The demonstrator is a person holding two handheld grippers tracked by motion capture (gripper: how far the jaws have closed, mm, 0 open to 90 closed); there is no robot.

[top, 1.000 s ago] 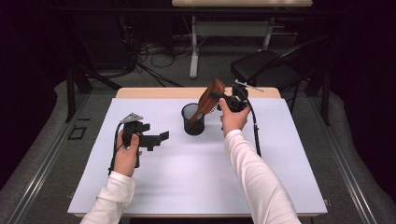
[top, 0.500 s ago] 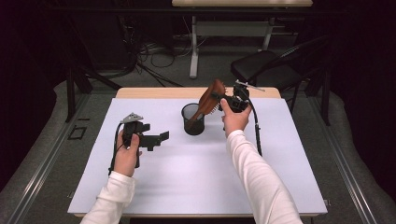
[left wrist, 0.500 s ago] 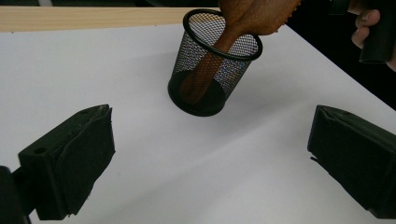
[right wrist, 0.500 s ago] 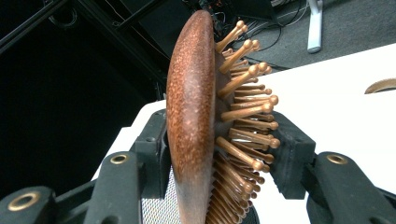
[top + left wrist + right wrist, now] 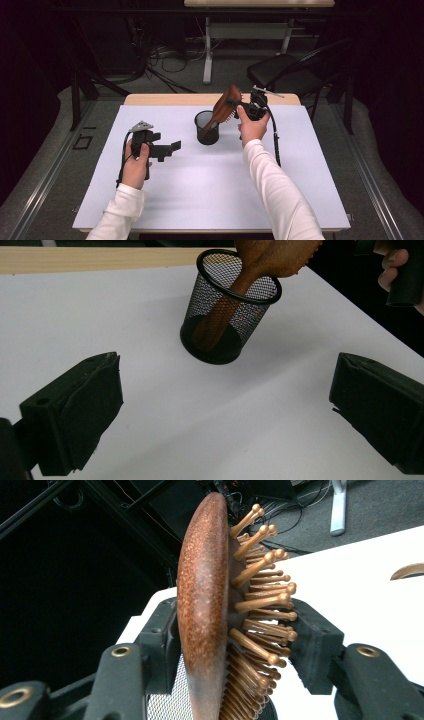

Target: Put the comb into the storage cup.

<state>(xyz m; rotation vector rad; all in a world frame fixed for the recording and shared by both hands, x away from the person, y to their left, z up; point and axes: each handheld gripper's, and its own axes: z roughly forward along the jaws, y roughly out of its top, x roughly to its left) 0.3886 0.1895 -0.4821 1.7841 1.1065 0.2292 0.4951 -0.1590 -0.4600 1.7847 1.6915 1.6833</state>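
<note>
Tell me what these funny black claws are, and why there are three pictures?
A person sits at a white table and holds a tool in each hand. Each tool is a hand-held gripper with two black jaws. One camera looks down from above; the other two ride on the grippers.

The left hand-held gripper has wide-open jaws with nothing between them. The right hand-held gripper has a brown wooden hairbrush between its jaws. They have just been opening: one pad sits against the smooth back, the other is at the bristle tips. The brush's handle already stands inside a black mesh cup on the table.
</note>
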